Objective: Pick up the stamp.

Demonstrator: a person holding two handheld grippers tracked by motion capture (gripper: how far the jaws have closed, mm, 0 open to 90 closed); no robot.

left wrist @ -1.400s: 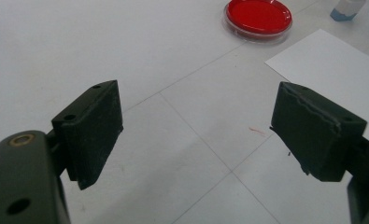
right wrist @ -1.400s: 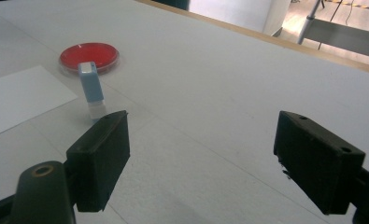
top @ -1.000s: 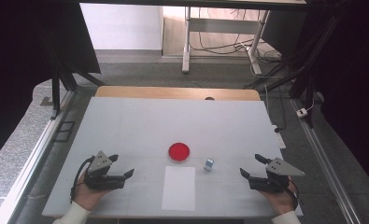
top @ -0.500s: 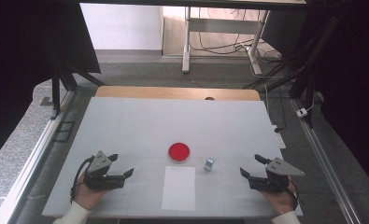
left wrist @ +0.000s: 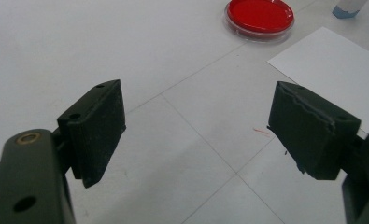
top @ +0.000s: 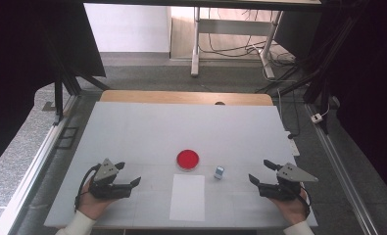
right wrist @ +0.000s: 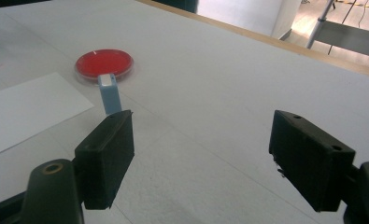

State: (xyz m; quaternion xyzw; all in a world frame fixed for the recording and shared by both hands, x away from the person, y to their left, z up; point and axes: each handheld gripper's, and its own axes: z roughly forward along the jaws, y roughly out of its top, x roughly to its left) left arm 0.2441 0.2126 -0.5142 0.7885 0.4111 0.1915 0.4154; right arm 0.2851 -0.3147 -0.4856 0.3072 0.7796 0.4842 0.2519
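The red dish (top: 187,159) — round, shallow, with a clear rim — sits flat on the table (top: 147,127), a little toward the person's side of the middle. Just beside it, to its right in the high view and slightly nearer the person, stands a small pale blue block (top: 219,172), upright and apart from the dish. In front of the dish lies a white sheet of paper (top: 187,197), flat, its far edge close to the dish's rim; whether they touch cannot be told. In the right gripper view the block stands between the camera and the dish, near the corner of the sheet.

The left tongs (top: 130,174) rest low at the near left part of the table, held in the person's left hand (top: 92,203), well apart from the dish and pointing toward the sheet. Their jaws stand wide apart with nothing between them — the left gripper view shows bare table in the gap, with the dish and sheet farther off.

The right tongs (top: 259,172) rest at the near right, held in the right hand (top: 291,207), pointing inward toward the block. Their jaws too are spread wide and hold nothing.
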